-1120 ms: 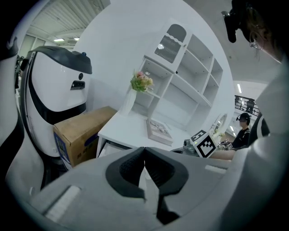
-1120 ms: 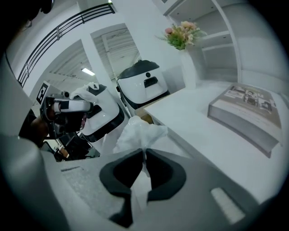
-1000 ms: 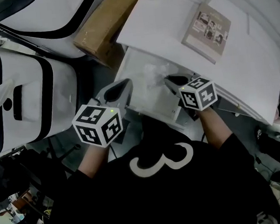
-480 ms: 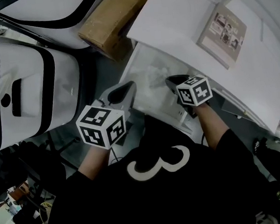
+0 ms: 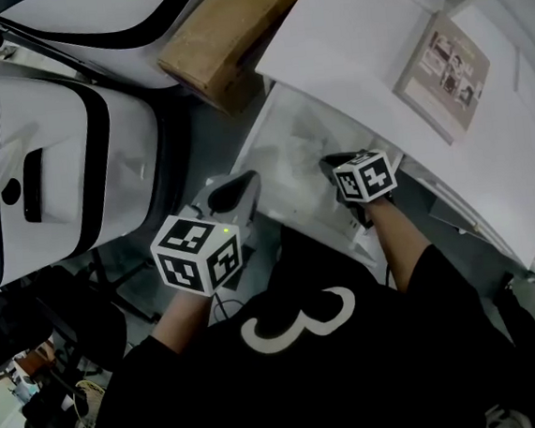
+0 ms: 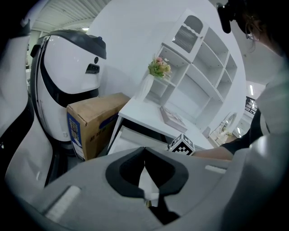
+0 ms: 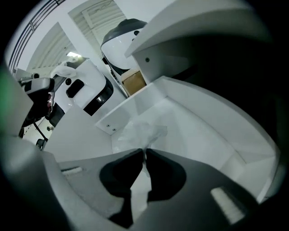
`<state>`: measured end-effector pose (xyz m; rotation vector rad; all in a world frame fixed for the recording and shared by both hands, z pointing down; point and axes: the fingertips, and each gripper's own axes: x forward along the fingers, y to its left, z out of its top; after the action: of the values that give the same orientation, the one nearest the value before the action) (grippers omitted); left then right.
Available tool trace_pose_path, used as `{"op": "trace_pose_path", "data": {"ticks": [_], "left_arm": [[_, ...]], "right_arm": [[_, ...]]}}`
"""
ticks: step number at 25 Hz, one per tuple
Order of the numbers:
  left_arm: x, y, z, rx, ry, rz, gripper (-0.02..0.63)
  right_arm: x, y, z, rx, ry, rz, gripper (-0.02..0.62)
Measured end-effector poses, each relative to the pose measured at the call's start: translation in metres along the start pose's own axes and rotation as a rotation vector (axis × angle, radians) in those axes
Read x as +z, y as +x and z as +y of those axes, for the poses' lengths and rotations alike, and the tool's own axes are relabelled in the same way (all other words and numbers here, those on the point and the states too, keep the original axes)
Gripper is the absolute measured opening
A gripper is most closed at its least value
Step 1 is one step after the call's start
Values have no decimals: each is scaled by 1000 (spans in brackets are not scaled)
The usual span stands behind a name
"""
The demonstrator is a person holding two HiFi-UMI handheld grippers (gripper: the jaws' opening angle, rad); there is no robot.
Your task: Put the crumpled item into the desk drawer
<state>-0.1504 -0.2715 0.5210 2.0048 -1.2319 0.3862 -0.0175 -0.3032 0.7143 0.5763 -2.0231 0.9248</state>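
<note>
Right gripper view: the right tongs (image 7: 145, 151) pinch the crumpled item (image 7: 143, 131), angled steeply down inside the open drawer (image 7: 198, 135) beneath the worktop (image 7: 189, 27) edge. The left tongs (image 6: 144, 152), clenched on nothing, slope downward outside the drawer's left front corner.
</note>
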Motion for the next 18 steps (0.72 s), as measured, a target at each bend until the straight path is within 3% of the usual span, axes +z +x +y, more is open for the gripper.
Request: {"op": "trace_pose_path", "data": {"ticks": [18], "left_arm": [[-16, 17, 14, 23, -48, 31, 11]], "right_arm": [[-18, 35, -25, -32, 47, 65, 38]]}}
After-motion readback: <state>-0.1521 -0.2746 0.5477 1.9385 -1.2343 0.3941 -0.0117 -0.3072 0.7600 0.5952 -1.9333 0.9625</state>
